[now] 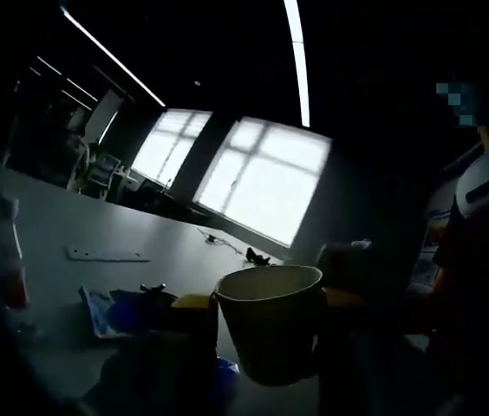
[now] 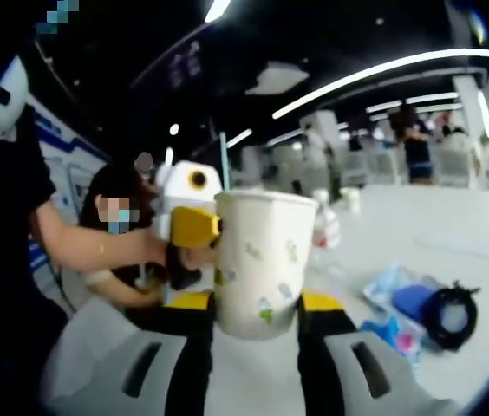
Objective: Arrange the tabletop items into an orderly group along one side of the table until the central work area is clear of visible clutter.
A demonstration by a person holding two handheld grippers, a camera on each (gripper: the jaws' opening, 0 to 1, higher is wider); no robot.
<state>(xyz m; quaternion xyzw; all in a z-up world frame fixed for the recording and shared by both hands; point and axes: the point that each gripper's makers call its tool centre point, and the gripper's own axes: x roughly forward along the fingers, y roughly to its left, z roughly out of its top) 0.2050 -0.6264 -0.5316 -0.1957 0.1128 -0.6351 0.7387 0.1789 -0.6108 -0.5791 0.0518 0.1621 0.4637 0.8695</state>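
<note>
A white paper cup [image 2: 257, 260] with small printed figures stands between the yellow-padded jaws of my right gripper [image 2: 256, 302], which press on its lower sides. My left gripper comes in from the left. One of its yellow pads [image 2: 194, 227] lies against the cup's rim, and the other is hidden behind the cup. In the dark left gripper view the same cup [image 1: 270, 334] sits tilted between the tips of my left gripper [image 1: 269, 300], touching both. Blue packets [image 2: 387, 290] and a black round item [image 2: 448, 316] lie on the white table [image 2: 453, 234].
A bottle with a red label [image 1: 10, 260], a white power strip [image 1: 106, 255], a blue packet [image 1: 101, 312] and a black cable [image 1: 257, 257] lie on the table. A person [image 1: 479, 260] stands on the right. A bare arm [image 2: 80, 247] holds the left gripper.
</note>
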